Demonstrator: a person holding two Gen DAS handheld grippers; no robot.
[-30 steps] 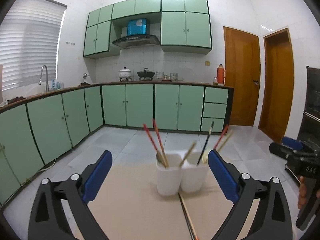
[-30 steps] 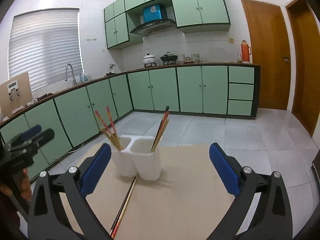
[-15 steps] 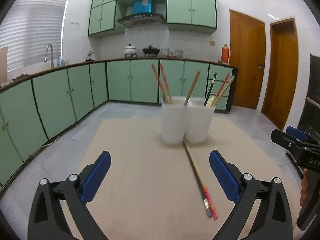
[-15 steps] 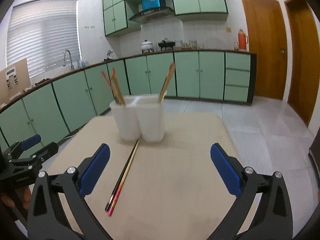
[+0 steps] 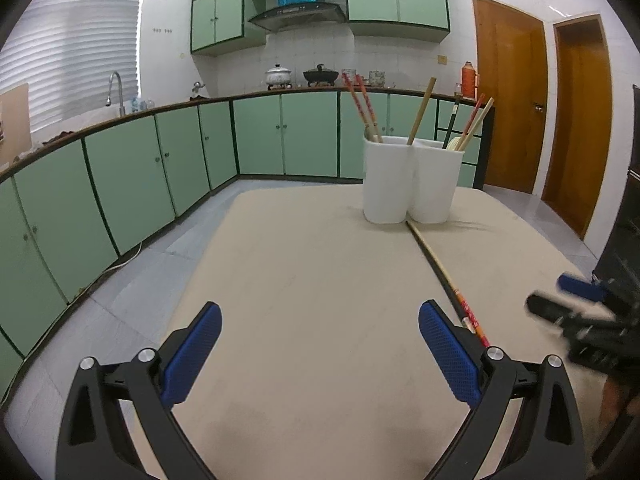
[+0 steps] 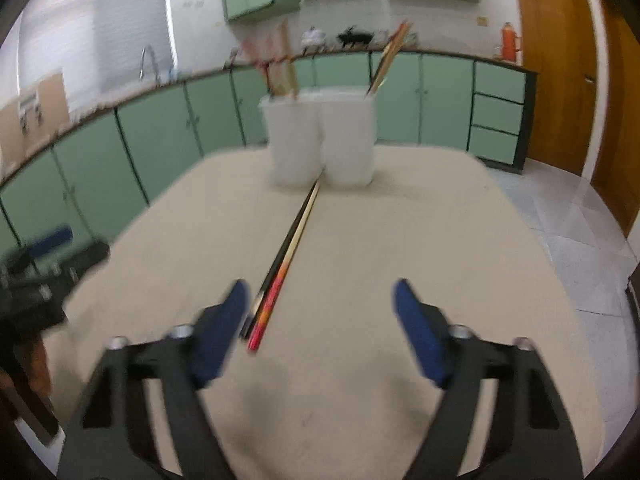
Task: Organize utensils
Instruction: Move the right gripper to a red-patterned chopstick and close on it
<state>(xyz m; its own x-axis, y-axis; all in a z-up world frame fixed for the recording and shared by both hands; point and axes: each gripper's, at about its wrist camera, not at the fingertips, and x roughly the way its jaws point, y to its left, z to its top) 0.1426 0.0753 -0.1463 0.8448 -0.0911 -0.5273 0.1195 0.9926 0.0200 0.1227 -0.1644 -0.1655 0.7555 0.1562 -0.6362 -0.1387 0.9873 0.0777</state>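
A white two-cup utensil holder [image 5: 412,180] stands at the far side of the beige table and holds several chopsticks [image 5: 362,104]; it also shows in the right wrist view [image 6: 322,140]. A pair of loose chopsticks [image 5: 444,276] lies flat on the table, running from the holder toward me, also in the right wrist view [image 6: 286,256]. My left gripper [image 5: 320,344] is open and empty, left of their near ends. My right gripper [image 6: 320,324] is open and empty; the chopsticks' red ends lie by its left finger. The right gripper shows blurred in the left wrist view [image 5: 576,312].
The beige table [image 5: 312,280] fills the foreground, its edges dropping to a tiled floor. Green cabinets [image 5: 120,184] line the left and back walls. Wooden doors [image 5: 508,92] stand at the right. A dark appliance [image 5: 624,240] is at the right edge.
Both grippers have dropped lower and tilted down toward the table. The right gripper has moved in over the near ends of the loose chopsticks; its view is blurred with motion.
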